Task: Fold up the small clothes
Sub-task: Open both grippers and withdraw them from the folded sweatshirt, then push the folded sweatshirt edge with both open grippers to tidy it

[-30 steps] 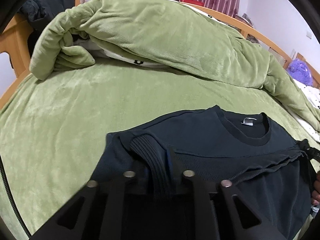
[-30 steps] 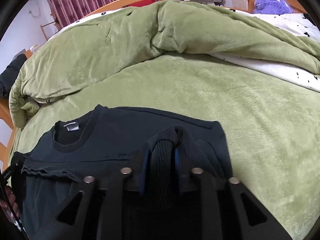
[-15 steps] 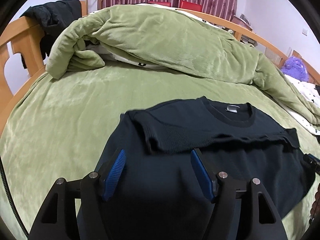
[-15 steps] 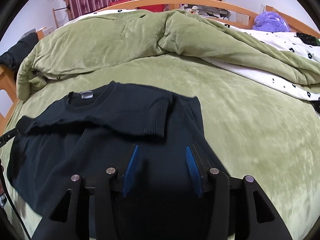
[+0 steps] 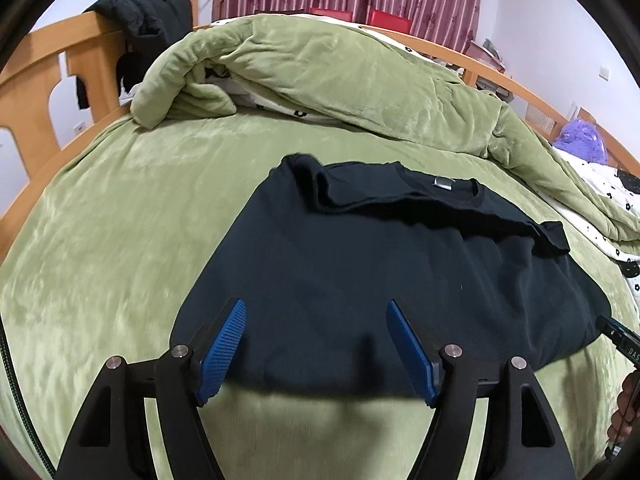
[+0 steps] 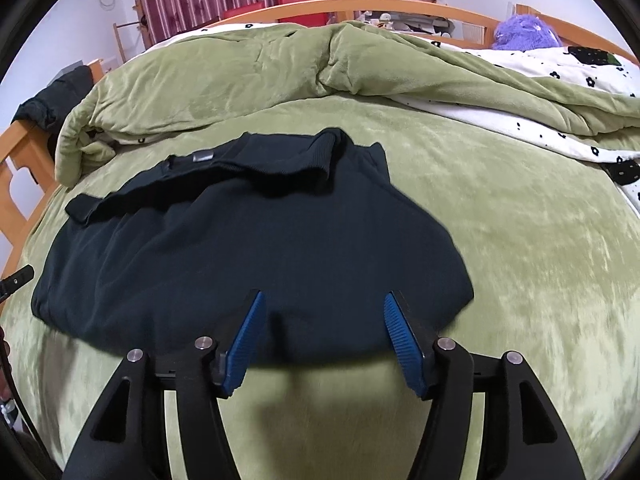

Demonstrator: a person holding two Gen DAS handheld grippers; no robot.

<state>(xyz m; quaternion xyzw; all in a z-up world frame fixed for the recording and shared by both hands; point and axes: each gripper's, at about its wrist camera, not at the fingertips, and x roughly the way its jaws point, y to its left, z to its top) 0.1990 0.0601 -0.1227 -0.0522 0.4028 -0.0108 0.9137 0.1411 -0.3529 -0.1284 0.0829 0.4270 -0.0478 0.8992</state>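
Observation:
A dark navy sweater (image 5: 380, 264) lies flat on the green bed cover, collar at the far side, both sleeves folded across its chest. The right wrist view shows the same sweater (image 6: 240, 248) with its hem nearest me. My left gripper (image 5: 316, 308) hovers over the hem's left part, its jaws opening, blue pads apart and nothing between them. My right gripper (image 6: 322, 300) hovers over the hem's right part, its jaws also opening and empty. The tip of the right gripper (image 5: 618, 338) shows at the left wrist view's right edge.
A rumpled green duvet (image 5: 340, 80) with a white flowered lining is piled along the far side of the bed. A wooden bed frame (image 5: 44, 76) with a dark jacket (image 5: 140, 16) draped on it stands at the left. A purple plush toy (image 6: 524, 32) sits far right.
Both grippers let go of the sleeve cuffs, opened, and drew back toward the hem. The sleeves now lie folded across the sweater's chest.

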